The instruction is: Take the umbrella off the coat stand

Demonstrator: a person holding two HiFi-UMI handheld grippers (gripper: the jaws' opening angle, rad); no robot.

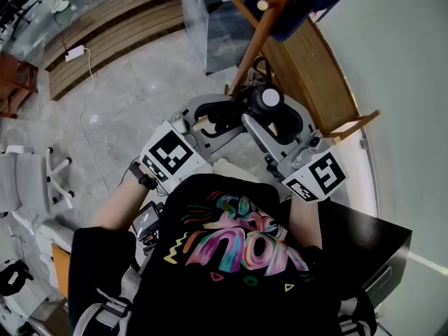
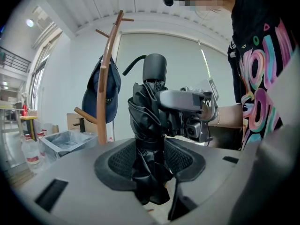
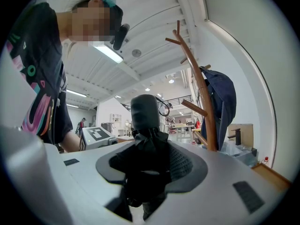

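Note:
A folded black umbrella [image 2: 146,121] stands upright between both grippers, its round handle [image 1: 269,98] on top. My left gripper [image 2: 150,162] is shut on the lower folded canopy. My right gripper [image 3: 147,167] is shut on the same umbrella [image 3: 144,144] from the opposite side and shows in the left gripper view [image 2: 187,114] higher on the canopy. In the head view the left gripper [image 1: 222,116] and right gripper [image 1: 257,123] meet at the umbrella. The wooden coat stand [image 2: 105,78] rises behind, apart from the umbrella, with a dark blue cap [image 2: 101,95] hanging on it.
The stand's pole [image 1: 260,37] leans over a wooden board [image 1: 315,75] by the pale wall. A plastic-lined bin [image 2: 65,142] and bottles [image 2: 30,153] sit near its base. A black cabinet [image 1: 371,247] stands at my right, a white chair [image 1: 28,180] at left.

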